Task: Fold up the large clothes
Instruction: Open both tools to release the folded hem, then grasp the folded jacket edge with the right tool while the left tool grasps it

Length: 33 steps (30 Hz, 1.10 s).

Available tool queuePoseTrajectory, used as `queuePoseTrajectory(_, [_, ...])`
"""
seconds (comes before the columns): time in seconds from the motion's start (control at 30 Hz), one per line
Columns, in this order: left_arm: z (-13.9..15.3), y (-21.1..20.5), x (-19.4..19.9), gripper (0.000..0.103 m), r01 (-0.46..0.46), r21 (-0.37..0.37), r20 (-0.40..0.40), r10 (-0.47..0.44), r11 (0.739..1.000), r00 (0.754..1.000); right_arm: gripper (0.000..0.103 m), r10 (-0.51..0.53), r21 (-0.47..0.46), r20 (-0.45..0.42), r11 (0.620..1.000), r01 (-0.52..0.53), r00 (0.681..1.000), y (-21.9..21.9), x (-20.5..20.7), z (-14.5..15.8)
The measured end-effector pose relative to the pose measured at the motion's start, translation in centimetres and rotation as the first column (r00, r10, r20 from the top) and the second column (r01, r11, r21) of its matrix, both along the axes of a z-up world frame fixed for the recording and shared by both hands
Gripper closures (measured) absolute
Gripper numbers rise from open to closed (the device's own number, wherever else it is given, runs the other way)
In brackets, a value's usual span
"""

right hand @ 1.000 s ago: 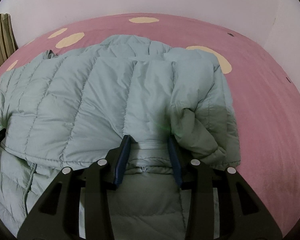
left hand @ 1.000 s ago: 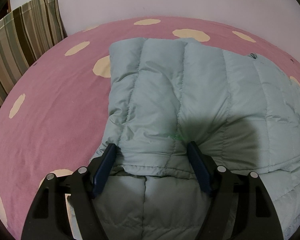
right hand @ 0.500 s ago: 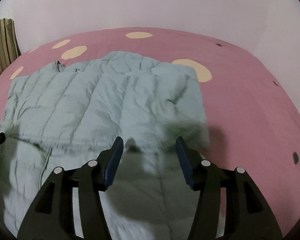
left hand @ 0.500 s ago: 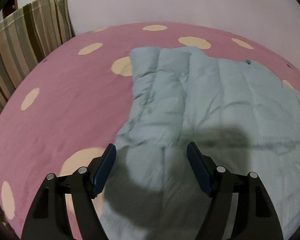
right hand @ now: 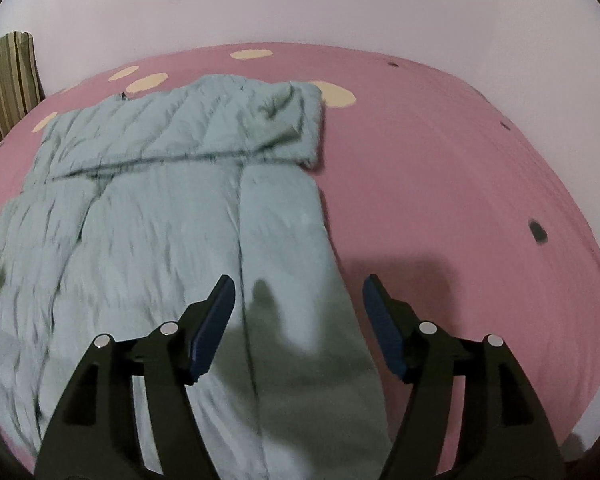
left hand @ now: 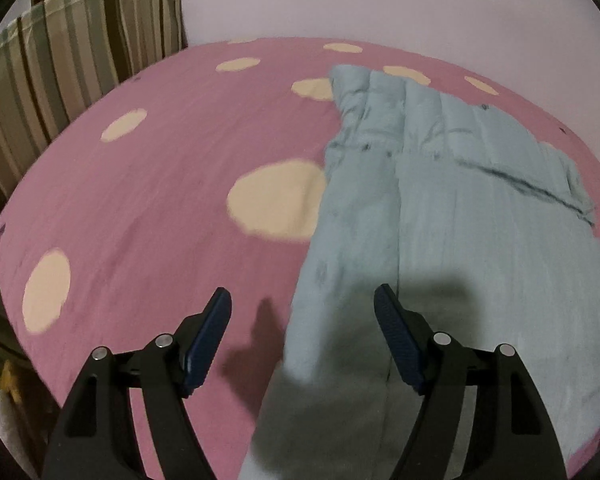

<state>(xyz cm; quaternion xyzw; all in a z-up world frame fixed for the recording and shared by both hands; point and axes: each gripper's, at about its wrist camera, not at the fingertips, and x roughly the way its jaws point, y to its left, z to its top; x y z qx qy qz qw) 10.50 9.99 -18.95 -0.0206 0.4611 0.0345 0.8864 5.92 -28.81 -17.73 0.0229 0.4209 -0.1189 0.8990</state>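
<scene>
1. The left gripper [left hand: 302,312] hangs above the bed with its jaws spread wide and nothing between them; its blue pads [left hand: 210,336] are clear of any cloth.
2. Below this gripper lies the near left edge of the pale blue quilted jacket [left hand: 460,216]; the gripper's shadow falls partly on that edge and partly on the bedspread beside it.
3. The right gripper [right hand: 298,304] also hangs over the bed, jaws wide and empty. They have just been opening, and no fabric sits between its pads [right hand: 214,320].
4. Under the right gripper is the jacket's [right hand: 160,240] near right edge, with the gripper's shadow crossing from the jacket onto the sheet.
5. The jacket lies flat on the bed. Its far part is folded over toward the near side, leaving a doubled band [right hand: 220,120] across the top with a fold line running side to side.
6. The bedspread [left hand: 140,184] is pink with cream oval spots, and a few small dark marks [right hand: 537,231] dot its right side.
7. A striped cushion or cloth in brown and green [left hand: 60,64] stands at the far left corner, well apart from the jacket.
8. A plain pale wall [right hand: 300,0] rises behind the bed.
9. Nothing lies on the jacket or between it and either gripper.
</scene>
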Motion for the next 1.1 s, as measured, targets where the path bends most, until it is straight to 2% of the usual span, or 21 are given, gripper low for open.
queuePoseTrajectory(0.17, [-0.5,1.1,-3.4,0.026,-0.018,-0.022,-0.014,0.017,1.000,1.000,0.036,-0.011,0.042,-0.017,0.999,0.011,1.000,-0.8,-3.7,-0.9])
queuePoseTrajectory(0.3, [-1.2,1.5,-5.4,0.026,-0.008,-0.040,-0.031,0.006,0.999,1.000,0.030,-0.007,0.071,-0.022,0.997,0.008,1.000,-1.0,-5.5,-1.4])
queuePoseTrajectory(0.5, [-2.8,2.5,-6.9,0.026,-0.009,-0.150,-0.074,-0.002,0.989,0.997,0.030,0.008,0.087,-0.048,0.996,-0.004,0.999,-0.6,-6.7,-2.7])
queuePoseTrajectory(0.6, [-2.8,2.5,-7.3,0.026,0.008,-0.157,-0.064,-0.019,0.988,0.998,0.030,0.007,0.103,-0.052,0.995,-0.001,0.999,-0.5,-7.0,-3.1])
queuePoseTrajectory(0.67, [-2.8,2.4,-7.4,0.031,0.014,-0.158,-0.051,-0.022,0.987,0.998,0.034,0.006,0.115,-0.055,0.993,0.000,0.998,-0.4,-7.1,-3.4])
queuePoseTrajectory(0.73, [-2.7,2.2,-7.6,0.045,0.020,-0.144,-0.041,-0.026,0.989,0.999,0.051,0.012,0.133,-0.056,0.991,-0.004,0.998,-0.3,-7.2,-3.4])
queuePoseTrajectory(0.77, [-2.6,2.1,-7.7,0.051,0.030,-0.137,-0.037,-0.035,0.990,0.999,0.056,0.017,0.136,-0.053,0.991,-0.010,0.998,-0.1,-7.3,-3.4])
queuePoseTrajectory(0.83, [-2.5,2.0,-7.7,0.079,0.059,-0.173,-0.035,-0.066,0.983,0.997,0.078,0.034,0.140,-0.051,0.990,-0.026,0.998,0.2,-7.4,-3.2])
queuePoseTrajectory(0.93, [-2.4,1.6,-7.9,0.093,0.066,-0.178,-0.025,-0.072,0.982,0.997,0.089,0.052,0.159,-0.049,0.986,-0.043,0.997,0.8,-7.6,-3.0])
queuePoseTrajectory(1.0, [-2.0,1.4,-8.2,0.098,0.072,-0.182,-0.002,-0.074,0.981,0.997,0.092,0.058,0.175,-0.035,0.983,-0.051,0.998,0.8,-7.9,-2.7])
queuePoseTrajectory(1.1, [-1.0,1.3,-8.6,0.100,0.072,-0.181,0.032,-0.067,0.981,0.997,0.094,0.055,0.204,0.002,0.978,-0.055,0.998,0.6,-8.6,-1.5])
